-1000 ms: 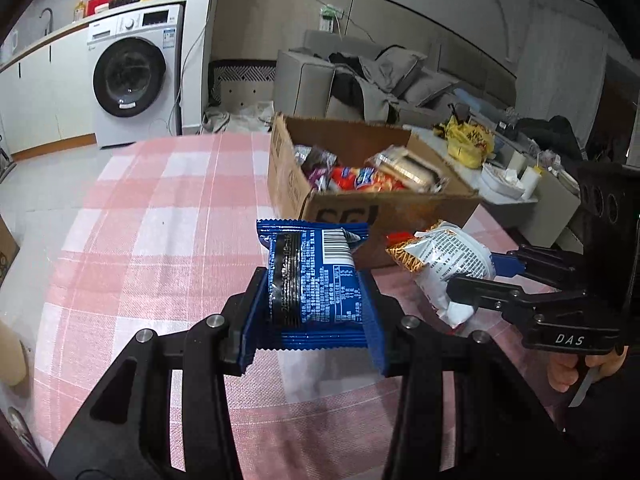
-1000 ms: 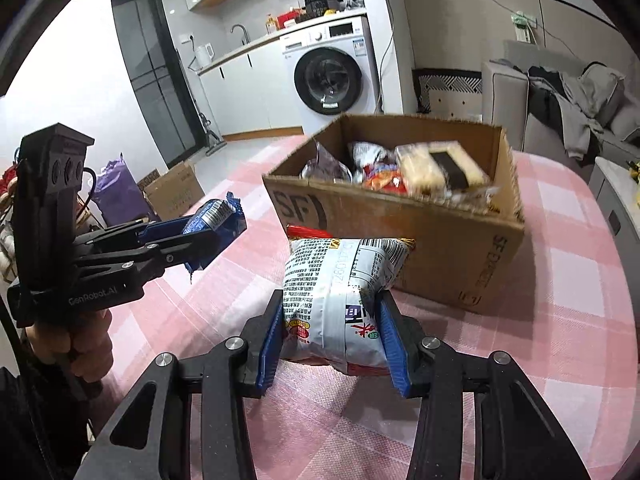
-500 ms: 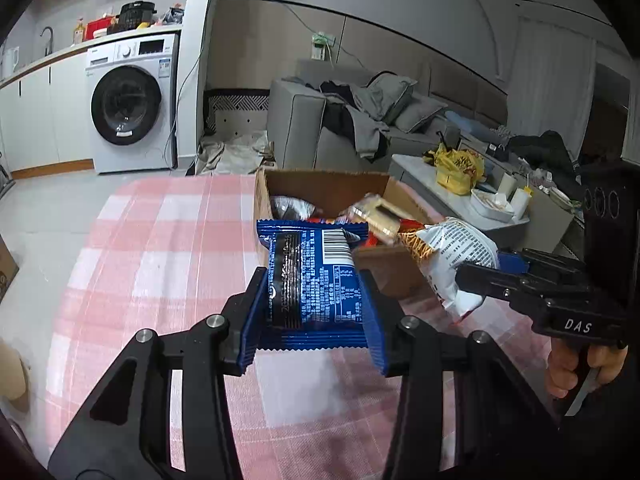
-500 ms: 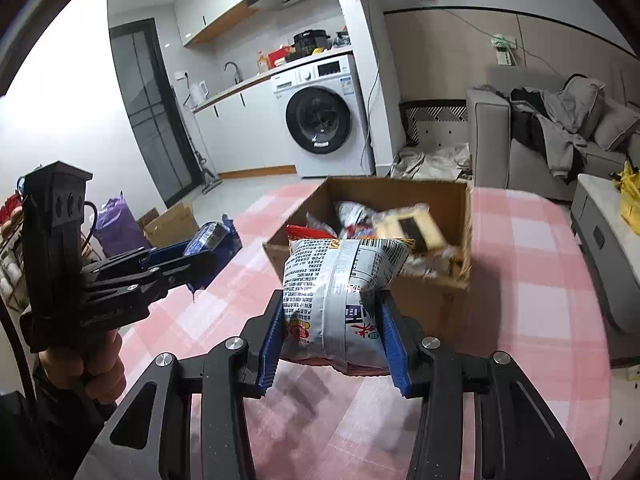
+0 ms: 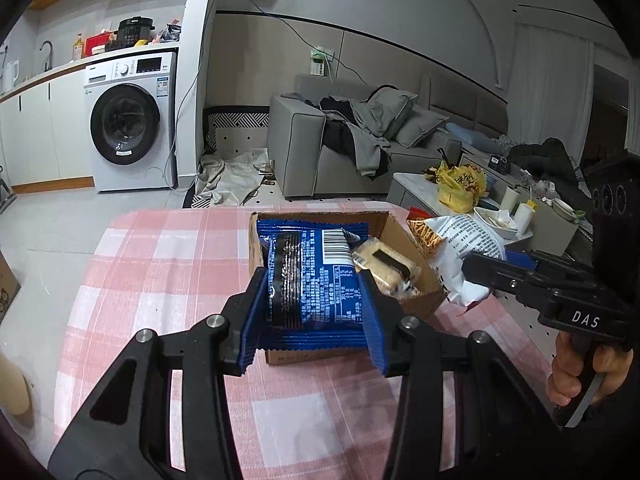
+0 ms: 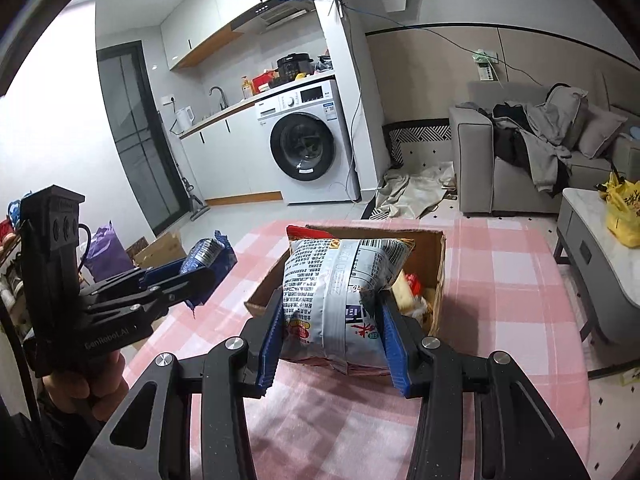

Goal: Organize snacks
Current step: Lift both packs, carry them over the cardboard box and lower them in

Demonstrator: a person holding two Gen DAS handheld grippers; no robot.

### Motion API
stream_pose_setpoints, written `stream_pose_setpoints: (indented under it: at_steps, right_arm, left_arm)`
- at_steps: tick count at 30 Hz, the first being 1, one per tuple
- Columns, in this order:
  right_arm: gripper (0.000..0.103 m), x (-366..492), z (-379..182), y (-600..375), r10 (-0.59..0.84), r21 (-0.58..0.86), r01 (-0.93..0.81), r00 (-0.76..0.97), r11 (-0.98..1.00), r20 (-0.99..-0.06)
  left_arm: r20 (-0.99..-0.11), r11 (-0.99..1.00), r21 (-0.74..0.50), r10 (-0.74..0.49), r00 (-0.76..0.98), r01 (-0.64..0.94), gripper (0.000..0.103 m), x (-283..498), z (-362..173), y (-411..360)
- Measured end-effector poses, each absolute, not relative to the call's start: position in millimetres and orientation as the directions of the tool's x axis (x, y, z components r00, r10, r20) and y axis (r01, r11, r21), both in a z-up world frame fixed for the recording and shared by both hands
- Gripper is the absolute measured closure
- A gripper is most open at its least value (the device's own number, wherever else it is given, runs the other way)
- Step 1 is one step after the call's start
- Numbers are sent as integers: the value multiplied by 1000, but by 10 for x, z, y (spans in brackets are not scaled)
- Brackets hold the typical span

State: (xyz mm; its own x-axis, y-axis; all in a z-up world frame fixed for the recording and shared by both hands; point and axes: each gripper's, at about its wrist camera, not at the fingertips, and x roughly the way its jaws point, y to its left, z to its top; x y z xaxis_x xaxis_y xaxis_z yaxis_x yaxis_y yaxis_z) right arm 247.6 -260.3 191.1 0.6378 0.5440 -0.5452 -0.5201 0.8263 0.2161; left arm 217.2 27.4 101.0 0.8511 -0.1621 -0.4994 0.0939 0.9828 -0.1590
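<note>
My left gripper (image 5: 312,300) is shut on a blue snack packet (image 5: 316,276) with a barcode, held above the pink checked table. My right gripper (image 6: 330,320) is shut on a white and grey chips bag (image 6: 340,292) with a red top edge. Both packets hang in front of an open cardboard box (image 5: 412,300) that holds several wrapped snacks. In the left wrist view the right gripper (image 5: 480,268) with the chips bag (image 5: 460,248) shows at the right. The right wrist view has the left gripper (image 6: 200,276) with its blue packet (image 6: 208,256) at the left.
The pink checked tablecloth (image 6: 500,280) spreads around the box (image 6: 438,264). Beyond the table stand a washing machine (image 5: 128,124), a grey sofa (image 5: 304,148) with clothes, and a low table (image 6: 600,240) with a yellow bag. A hand (image 5: 580,368) grips the right handle.
Both grippers have risen with their packets, so the table and the box now lie lower and farther below. Neither grip has changed.
</note>
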Motion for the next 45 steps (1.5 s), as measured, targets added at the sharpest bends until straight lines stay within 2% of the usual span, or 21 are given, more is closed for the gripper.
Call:
stream_pose_setpoints:
  at_steps: [10, 23, 45]
  right_arm:
    - [58, 2829, 1952, -2594, 521, 251, -465, 657, 849, -545]
    - [58, 3355, 1665, -2381, 523, 294, -440, 618, 849, -587]
    - [57, 3870, 1293, -2123, 435, 207, -410, 606, 888, -666]
  left_arm:
    - [-506, 991, -114, -117, 854, 69, 62, 2527, 1015, 152]
    - [-549, 989, -112, -142, 824, 96, 62, 3390, 685, -20]
    - [-624, 990, -105, -138, 769, 93, 62, 4109, 86, -21]
